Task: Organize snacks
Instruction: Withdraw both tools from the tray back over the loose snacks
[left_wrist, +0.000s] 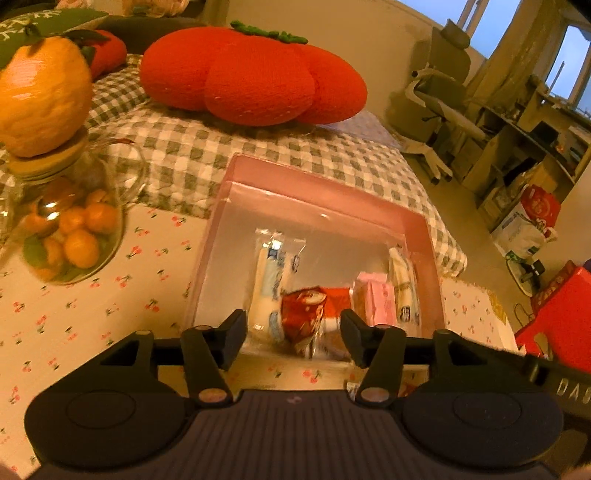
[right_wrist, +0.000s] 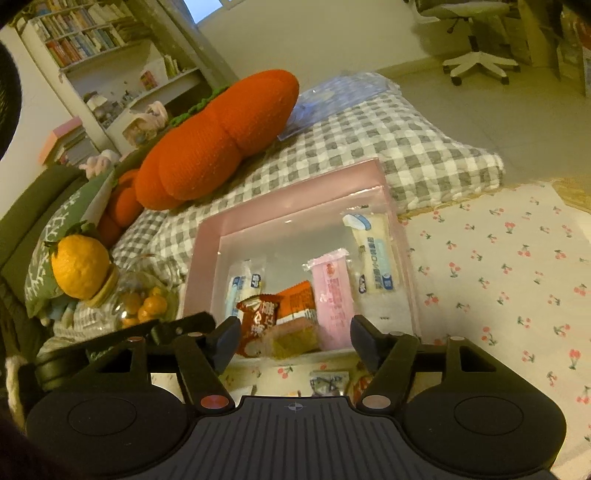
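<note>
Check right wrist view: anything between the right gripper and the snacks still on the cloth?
Nothing visible. The right gripper is open, and the loose snacks lie just below its fingers, in front of the bin.

A translucent pink plastic box (right_wrist: 291, 206), glossy foil wrappers (right_wrist: 256, 317), a knitted tomato cushion (left_wrist: 255, 70) and a clear glass jar (left_wrist: 70, 229) are shown.

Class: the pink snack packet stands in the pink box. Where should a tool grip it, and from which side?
Grip the pink snack packet near its crimped top edge, coming from above through the pink box's open top. It stands upright with neighbours close on both sides.
</note>
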